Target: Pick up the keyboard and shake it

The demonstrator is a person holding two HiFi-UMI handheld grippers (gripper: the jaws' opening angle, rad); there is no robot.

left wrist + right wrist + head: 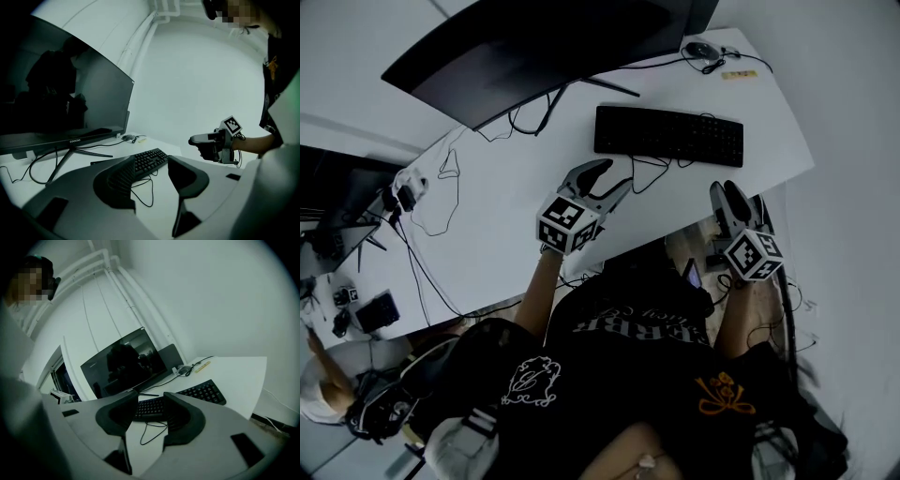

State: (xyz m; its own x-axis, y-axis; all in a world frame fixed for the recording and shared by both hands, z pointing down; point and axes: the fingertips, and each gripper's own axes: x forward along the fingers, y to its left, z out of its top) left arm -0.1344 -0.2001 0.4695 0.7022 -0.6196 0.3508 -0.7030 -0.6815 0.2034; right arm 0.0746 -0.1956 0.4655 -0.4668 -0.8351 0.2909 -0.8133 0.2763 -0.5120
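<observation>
Table [511, 220]: white, with the work items on its far half.

Keyboard [668, 135]: black, lying flat on the table right of centre. Its long side runs left to right, just right of the monitor's stand foot. Neither tool touches it. Its cable [649, 174] loops loosely on the table surface off the near edge.

Monitor [534, 47]: large, dark screen, at the far left, overhanging the table.

Mouse [701, 49]: dark, at the far right corner, well apart from the keyboard, with a small yellow strip [738, 74] just near of it.

Left tool [610, 178]: held above the table, near of the keyboard's left end and not in contact with it. Its jaws stand moderately wide with nothing between them. Its own view shows only bare table, the cable loop and the keyboard beyond the gap.

Right tool [727, 194]: held off the table's near right edge, near of the keyboard's right end and apart from it. Its jaws are likewise moderately wide and empty, and its own view shows the keyboard and the cable loop beyond the gap.

Loose wiring lies along the table's left edge.
</observation>
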